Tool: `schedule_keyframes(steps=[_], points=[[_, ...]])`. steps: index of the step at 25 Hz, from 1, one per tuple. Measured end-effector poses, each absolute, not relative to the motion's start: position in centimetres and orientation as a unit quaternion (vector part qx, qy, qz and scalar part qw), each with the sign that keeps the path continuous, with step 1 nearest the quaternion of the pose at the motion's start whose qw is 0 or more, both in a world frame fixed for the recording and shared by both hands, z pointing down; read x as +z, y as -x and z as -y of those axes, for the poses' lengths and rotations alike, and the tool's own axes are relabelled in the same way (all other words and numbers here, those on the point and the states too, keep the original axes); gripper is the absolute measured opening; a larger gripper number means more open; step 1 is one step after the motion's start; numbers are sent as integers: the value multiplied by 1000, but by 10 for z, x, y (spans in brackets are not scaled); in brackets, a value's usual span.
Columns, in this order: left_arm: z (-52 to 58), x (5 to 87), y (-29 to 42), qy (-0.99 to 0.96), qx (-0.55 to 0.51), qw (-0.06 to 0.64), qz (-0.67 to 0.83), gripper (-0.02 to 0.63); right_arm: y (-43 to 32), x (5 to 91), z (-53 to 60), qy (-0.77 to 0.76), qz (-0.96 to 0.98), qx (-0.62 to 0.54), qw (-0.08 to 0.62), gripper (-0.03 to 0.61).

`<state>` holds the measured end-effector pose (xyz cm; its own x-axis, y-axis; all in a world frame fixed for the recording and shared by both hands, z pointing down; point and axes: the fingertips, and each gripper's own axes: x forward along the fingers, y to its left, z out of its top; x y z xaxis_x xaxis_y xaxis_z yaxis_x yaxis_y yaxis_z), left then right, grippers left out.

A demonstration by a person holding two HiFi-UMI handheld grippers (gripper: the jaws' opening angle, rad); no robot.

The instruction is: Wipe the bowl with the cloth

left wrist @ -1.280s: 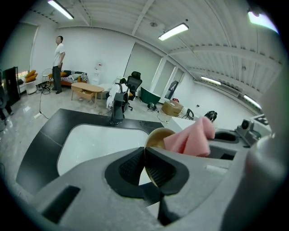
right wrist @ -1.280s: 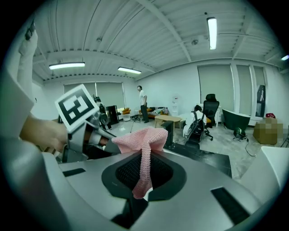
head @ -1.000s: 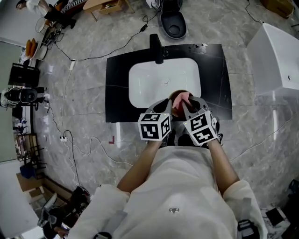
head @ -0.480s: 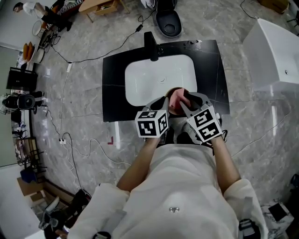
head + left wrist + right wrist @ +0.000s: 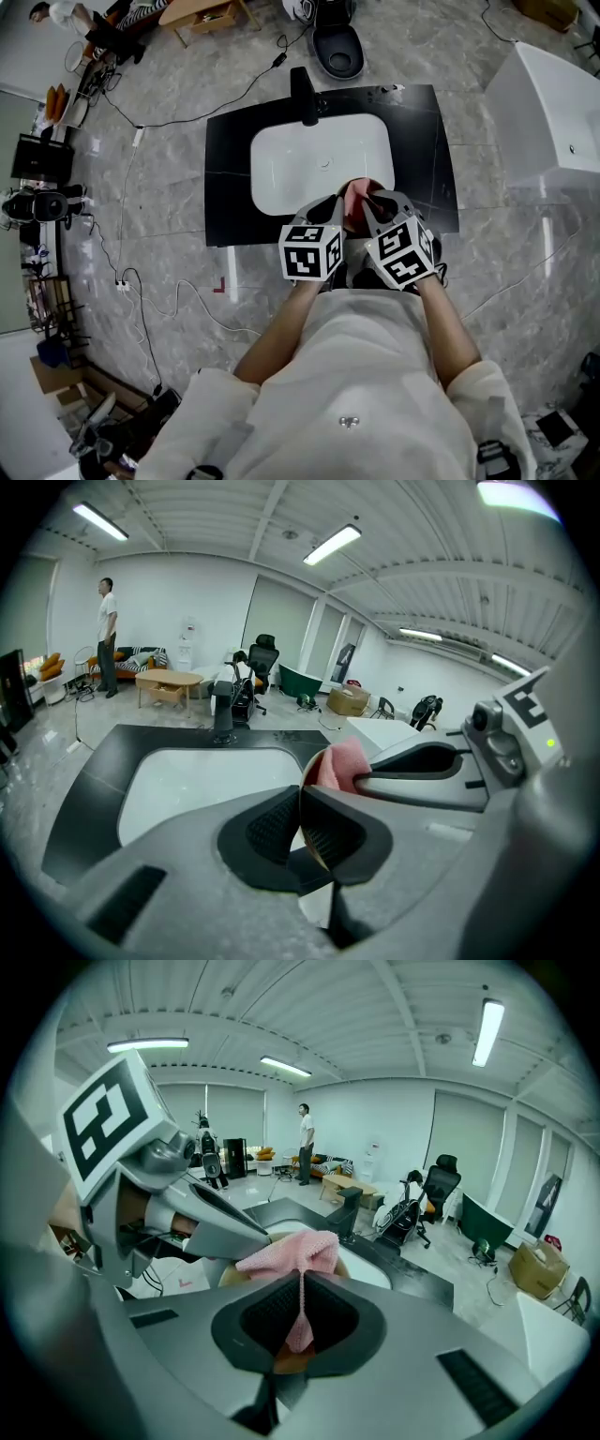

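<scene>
Left gripper [image 5: 302, 822]: jaws nearly together, pinching the thin rim of the bowl [image 5: 228, 1277]. The rim runs edge-on between the pads, so the bowl stands tilted, its hollow turned right toward the other gripper. Judged purpose: the left side acts as a clamp that presents the inside for wiping.

Right gripper [image 5: 300, 1321]: jaws closed on the pink cloth [image 5: 291, 1252]. A narrow strip hangs down between the pads; the bulk bunches past the tips and lies against the bowl. Bunching probably gives a soft wad to rub with and stops the jaws scraping the bowl.

The two grippers sit close side by side, tips converging on the bowl.

Bowl location: in the air, over the near edge of the white sink [image 5: 300, 164], which is set in a black counter [image 5: 230, 187]. Likely held there so any drips fall into the basin.

Task judged mid-wipe.
</scene>
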<state>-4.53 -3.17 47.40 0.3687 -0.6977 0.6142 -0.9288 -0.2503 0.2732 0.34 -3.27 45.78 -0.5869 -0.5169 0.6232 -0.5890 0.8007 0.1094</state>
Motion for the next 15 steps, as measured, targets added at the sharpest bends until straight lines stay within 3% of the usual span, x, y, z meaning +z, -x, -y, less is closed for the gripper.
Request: schedule_keyframes(steps=[15], points=[[32,465,32,-792,205,280,501,20,17,465,39,-275,881,-2,385,15]])
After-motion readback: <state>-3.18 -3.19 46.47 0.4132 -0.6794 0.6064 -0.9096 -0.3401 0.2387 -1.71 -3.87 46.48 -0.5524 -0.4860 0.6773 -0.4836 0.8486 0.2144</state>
